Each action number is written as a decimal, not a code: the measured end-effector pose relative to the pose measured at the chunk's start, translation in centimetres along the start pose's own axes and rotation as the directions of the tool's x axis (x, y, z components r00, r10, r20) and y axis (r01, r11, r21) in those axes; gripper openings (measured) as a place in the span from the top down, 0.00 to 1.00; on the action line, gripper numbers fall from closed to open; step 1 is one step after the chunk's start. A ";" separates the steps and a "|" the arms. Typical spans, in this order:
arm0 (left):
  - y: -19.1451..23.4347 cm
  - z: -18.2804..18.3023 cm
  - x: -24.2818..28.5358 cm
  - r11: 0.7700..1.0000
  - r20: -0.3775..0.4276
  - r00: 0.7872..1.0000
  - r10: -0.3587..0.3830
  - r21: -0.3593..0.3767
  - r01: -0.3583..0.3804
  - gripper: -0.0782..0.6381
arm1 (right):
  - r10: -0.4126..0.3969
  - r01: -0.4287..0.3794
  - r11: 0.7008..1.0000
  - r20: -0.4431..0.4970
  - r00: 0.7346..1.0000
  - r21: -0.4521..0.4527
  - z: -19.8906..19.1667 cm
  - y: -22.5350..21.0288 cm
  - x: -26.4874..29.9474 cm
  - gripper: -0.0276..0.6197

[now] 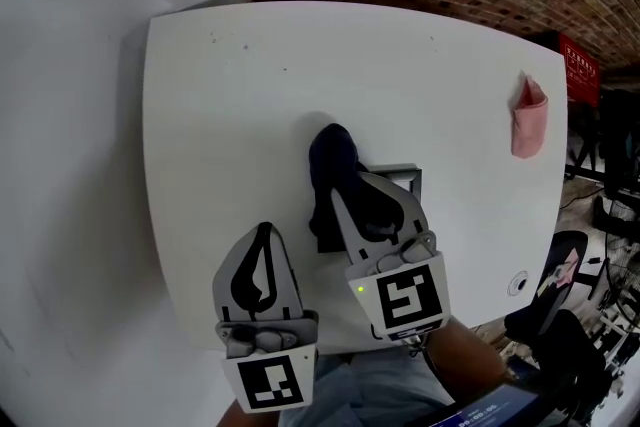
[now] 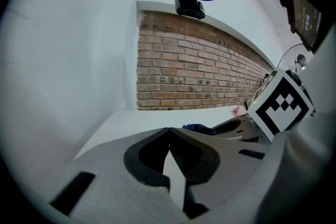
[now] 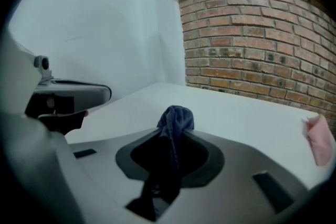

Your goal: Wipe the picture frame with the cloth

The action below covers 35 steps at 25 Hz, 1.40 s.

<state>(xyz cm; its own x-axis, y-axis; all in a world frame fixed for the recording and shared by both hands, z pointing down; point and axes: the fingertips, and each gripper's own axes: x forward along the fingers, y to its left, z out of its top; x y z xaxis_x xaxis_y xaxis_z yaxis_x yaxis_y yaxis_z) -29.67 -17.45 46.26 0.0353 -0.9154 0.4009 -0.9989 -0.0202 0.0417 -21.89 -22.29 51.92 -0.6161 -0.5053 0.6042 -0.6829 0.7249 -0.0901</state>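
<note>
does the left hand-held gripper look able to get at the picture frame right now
Probably not easily: the right hand-held gripper and its dark cloth sit over the picture frame, whose only bare corner is on the far side from the left hand-held gripper.

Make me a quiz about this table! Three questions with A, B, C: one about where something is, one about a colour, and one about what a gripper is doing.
1. Where on the table is the pink cloth?
A. in the middle
B. near the right edge
C. near the left edge

2. What colour is the cloth held by the right gripper?
A. yellow
B. white
C. dark blue

3. The fingers of the left gripper are:
A. shut with nothing between them
B. wide open
C. shut on a cloth

Answers:
1 B: the head view shows it by the right edge.
2 C: dark blue fabric sticks up between the fingers.
3 A: the tips meet, with nothing between them.
</note>
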 end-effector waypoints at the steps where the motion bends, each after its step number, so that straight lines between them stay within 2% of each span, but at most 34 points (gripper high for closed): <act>1: -0.2 0.1 0.1 1.000 0.003 1.000 -0.002 0.002 0.002 0.88 | -0.006 0.006 1.000 0.000 1.000 0.003 -0.1 -0.3 -0.2 0.83; 22: -6.8 1.8 0.1 0.993 0.026 0.995 -0.101 0.065 0.099 0.88 | -0.146 0.147 0.984 -0.015 0.989 0.101 -3.7 -7.5 -5.1 0.83; 29: -8.2 3.3 -2.3 0.994 0.056 0.995 -0.082 0.070 0.078 0.88 | -0.190 0.188 0.976 0.012 0.982 0.109 -2.8 -9.0 -8.5 0.83; 35: -9.5 5.7 -5.7 0.996 0.138 0.989 -0.048 0.077 0.037 0.88 | -0.219 0.213 0.974 0.094 0.971 0.074 -0.6 -9.8 -12.9 0.83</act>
<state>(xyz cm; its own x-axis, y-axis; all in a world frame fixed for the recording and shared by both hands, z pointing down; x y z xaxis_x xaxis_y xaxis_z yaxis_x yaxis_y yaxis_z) -20.53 -14.33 38.41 0.0784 -0.9601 0.2684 -0.9963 -0.0851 -0.0136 -7.06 -22.58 45.50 -0.4857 -0.6938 0.5317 -0.8254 0.5642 -0.0179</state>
